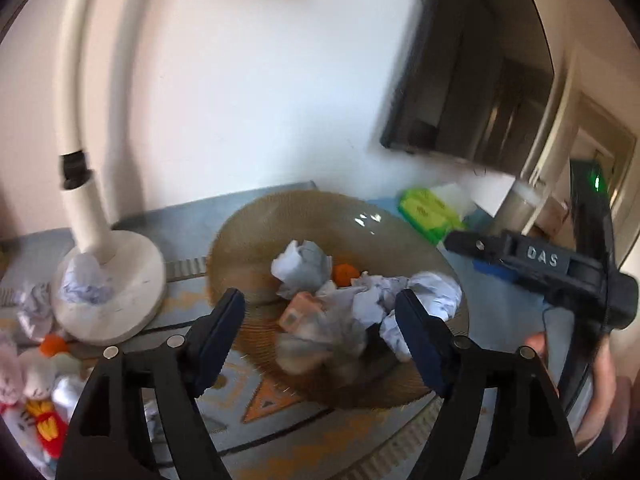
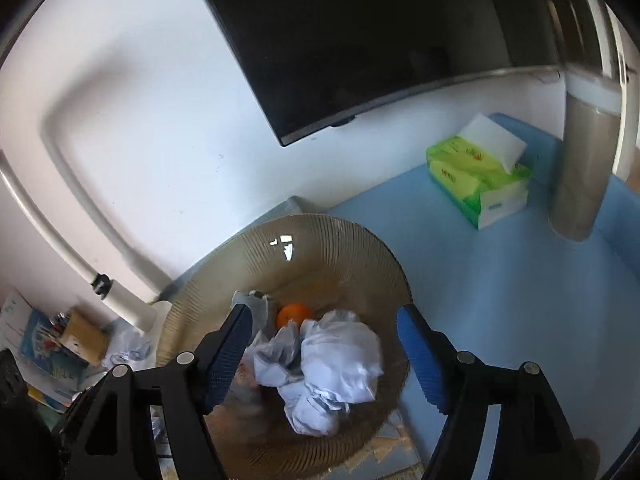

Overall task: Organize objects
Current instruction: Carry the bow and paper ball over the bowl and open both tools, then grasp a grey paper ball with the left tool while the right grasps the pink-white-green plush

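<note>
A wide ribbed brown glass bowl sits on the table. It holds several crumpled white paper balls, an orange fruit and a small orange packet. My left gripper is open and empty, hovering over the bowl's near side. My right gripper is open and empty above the paper balls; its body shows at the right of the left wrist view.
A white lamp base with a paper ball on it stands left of the bowl. Plush toys and more paper lie far left. A green tissue pack and a brown cylinder stand on the blue mat. A dark screen hangs behind.
</note>
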Demonstrator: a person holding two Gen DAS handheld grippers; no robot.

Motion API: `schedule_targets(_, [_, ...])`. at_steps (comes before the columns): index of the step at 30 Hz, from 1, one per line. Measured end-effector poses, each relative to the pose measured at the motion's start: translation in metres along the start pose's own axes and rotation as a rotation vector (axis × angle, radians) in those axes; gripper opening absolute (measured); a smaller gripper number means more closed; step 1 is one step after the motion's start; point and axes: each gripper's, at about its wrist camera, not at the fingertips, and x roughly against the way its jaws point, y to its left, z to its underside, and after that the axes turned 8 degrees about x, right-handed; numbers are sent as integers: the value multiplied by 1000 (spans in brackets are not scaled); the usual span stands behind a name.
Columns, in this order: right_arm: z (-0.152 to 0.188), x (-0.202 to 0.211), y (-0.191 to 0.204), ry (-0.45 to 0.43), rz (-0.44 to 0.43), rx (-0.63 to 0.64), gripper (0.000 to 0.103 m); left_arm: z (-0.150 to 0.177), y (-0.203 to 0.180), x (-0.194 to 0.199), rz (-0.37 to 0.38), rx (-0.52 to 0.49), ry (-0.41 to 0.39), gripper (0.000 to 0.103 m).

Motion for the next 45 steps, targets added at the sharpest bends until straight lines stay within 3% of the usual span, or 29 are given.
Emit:
schedule_targets(3, [20,14,7,12,-24,30,74,11,17,34,-4,34,-16,76])
schedule_targets(5, [37,27,25,15,-92,57,74,21,30,61,-13,50,-42,76])
schedule_targets(8, [54,41,58,21,-148,116,79,46,57,118,-85,70,-102,82])
schedule_targets(9, [63,46,74,22,-177,145,85,52,66,132,-118,77,-122,87])
schedule_targets(11, [84,52,103,18,-224,193,92,69,86,167,-250,85,-206,94])
schedule_targets(12, [93,53,113,18,-241,212,97,81,97,186,-344,80,-267,103])
schedule_targets(14, [119,50,139,8,-326,267,101,101,122,211,-530,60,-334,103])
schedule_targets(15, [133,45,150,18,-345,288,102,108,136,214,-590,64,-312,102])
schedule_targets(17, [153,32,169,56,-318,322,102,115,161,216,-625,87,-265,102])
schedule_targets(22, [175,19,195,75,-296,375,102,136,212,207,-601,208,-184,102])
schedule_targets(25, [186,12,194,82,-248,385,102,151,214,209,-629,210,-217,102])
schedule_targets(26, [187,8,191,88,-226,383,102,151,216,207,-626,216,-195,102])
schedule_targets(33, [190,1,204,84,-147,442,102,154,236,209,-551,312,-172,102])
schedule_targets(39, [196,5,219,63,-96,531,102,151,226,202,-556,254,-149,102])
schedule_targets(42, [185,8,228,102,-161,544,102,141,223,204,-513,199,-115,102])
schedule_targets(45, [156,19,252,70,-211,573,102,107,228,208,-516,154,-120,102])
